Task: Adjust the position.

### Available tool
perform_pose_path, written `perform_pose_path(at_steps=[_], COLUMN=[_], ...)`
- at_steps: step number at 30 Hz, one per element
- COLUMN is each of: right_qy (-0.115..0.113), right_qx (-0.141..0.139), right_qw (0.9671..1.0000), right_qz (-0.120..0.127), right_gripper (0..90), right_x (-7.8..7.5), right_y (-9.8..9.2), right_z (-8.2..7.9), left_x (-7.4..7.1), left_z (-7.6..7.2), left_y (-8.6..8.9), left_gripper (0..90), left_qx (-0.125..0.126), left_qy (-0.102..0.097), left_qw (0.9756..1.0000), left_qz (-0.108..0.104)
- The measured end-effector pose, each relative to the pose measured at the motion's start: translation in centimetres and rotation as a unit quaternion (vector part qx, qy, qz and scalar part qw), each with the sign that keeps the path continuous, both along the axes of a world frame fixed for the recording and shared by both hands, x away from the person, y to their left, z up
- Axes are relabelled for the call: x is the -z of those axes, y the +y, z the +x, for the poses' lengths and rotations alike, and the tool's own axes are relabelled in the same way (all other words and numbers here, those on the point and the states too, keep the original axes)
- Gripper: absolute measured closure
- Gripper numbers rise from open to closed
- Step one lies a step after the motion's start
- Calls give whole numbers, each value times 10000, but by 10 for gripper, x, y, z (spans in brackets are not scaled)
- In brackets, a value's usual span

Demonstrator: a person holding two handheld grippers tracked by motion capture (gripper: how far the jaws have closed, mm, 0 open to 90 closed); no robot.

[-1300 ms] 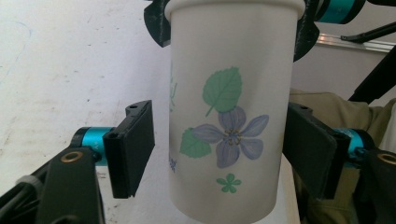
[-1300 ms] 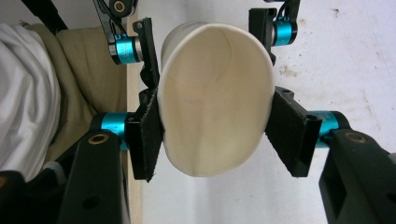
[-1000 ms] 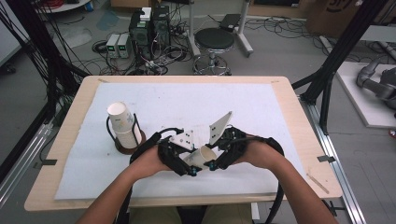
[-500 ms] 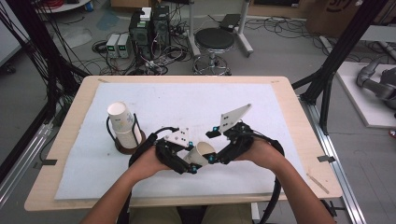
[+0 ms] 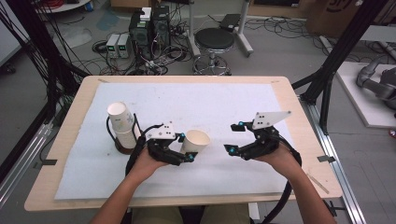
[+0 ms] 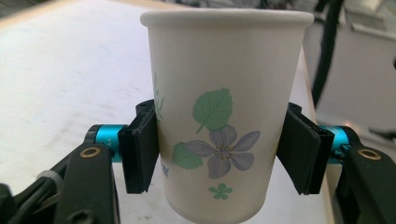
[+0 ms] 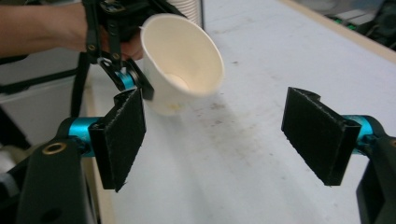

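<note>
A white paper cup printed with a flower and leaves is held just above the white mat, tilted with its mouth toward the right. My left gripper is shut on it. Its jaws have just eased open a little, and both pads still touch the cup's sides. My right gripper hangs to the right of the cup and apart from it. Its jaws have just been opening and stand wide with nothing between them. In the right gripper view the cup's open mouth faces me.
A stack of paper cups stands in a dark holder at the table's left, beside my left hand. A white mat covers the wooden table. A stool, electronics and cables lie on the floor beyond the far edge.
My right gripper has let go of the cup, opened wide and moved off to the right. The left gripper keeps the cup and has sunk slightly.
</note>
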State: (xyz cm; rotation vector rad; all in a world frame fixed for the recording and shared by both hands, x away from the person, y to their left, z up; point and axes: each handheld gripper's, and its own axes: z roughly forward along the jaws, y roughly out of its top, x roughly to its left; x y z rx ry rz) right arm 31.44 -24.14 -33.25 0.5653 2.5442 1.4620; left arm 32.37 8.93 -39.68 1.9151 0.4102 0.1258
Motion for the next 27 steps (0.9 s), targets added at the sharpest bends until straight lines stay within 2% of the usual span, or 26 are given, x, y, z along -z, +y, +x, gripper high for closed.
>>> perform_pose_path(at_steps=[4,7,14,16,20,24,27], right_qy=[-156,-245,-309,-326,-363,-391,-450], right_qx=[404,692,1151,1265,1403,1475,1514], right_qw=[9990,9971,9925,9911,9889,9876,9866], right_qz=[146,187,256,263,324,367,403], right_gripper=[220,220,220,220,220,220,220], right_x=[13,23,42,46,54,56,56], right_y=[-17,-26,-43,-46,-52,-54,-56], right_z=[-4,-7,-10,-10,-13,-16,-19], left_x=[1,1,-3,-4,-7,-10,-11], left_z=[3,6,8,9,12,13,16], left_y=[9,14,21,24,29,31,30], left_gripper=[356,356,351,350,344,344,343], left_qx=[-343,-506,-722,-767,-872,-1045,-1109], left_qy=[-123,-176,-345,-401,-493,-644,-719], left_qw=[9985,9967,9929,9908,9872,9817,9803], left_qz=[-412,-616,-881,-1043,-1240,-1456,-1467])
